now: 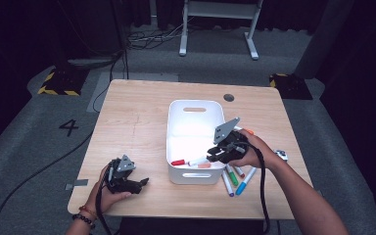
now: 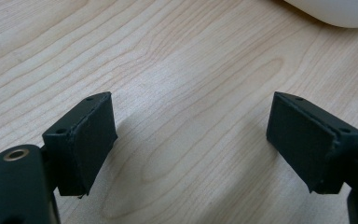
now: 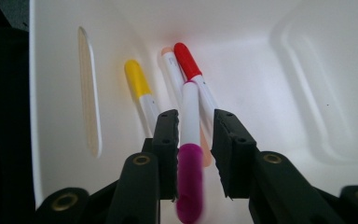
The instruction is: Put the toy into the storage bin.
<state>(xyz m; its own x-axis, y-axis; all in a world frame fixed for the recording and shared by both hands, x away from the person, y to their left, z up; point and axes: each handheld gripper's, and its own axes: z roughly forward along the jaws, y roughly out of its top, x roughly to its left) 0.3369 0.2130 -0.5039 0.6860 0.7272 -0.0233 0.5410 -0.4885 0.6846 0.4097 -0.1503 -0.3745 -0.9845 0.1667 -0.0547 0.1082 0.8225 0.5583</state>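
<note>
Standing on grey carpet in a dark room, the light wooden table (image 1: 142, 127) carries a white bin (image 1: 194, 142) near its middle, its long axis running away from the person. Behind the table a white frame (image 1: 219, 22) and loose cables (image 1: 149, 35) sit on the floor, with a "4" (image 1: 69, 127) marked on the carpet at the left.

Over the bin's near right rim, the right gripper (image 3: 190, 140) holds a purple-capped marker (image 3: 189, 154) between narrowly parted jaws; whether they press on it I cannot tell. Its long axis runs along the jaws, cap toward the camera, barrel pointing into the bin. On the bin floor lie 3 markers: yellow (image 3: 139, 86), red (image 3: 191, 70) and peach (image 3: 168, 63).

Beside the bin's near right corner, several more markers (image 1: 235, 177) lie on the table.

Near the table's front left corner, the left gripper (image 2: 191, 140) rests low with jaws wide apart, empty.
</note>
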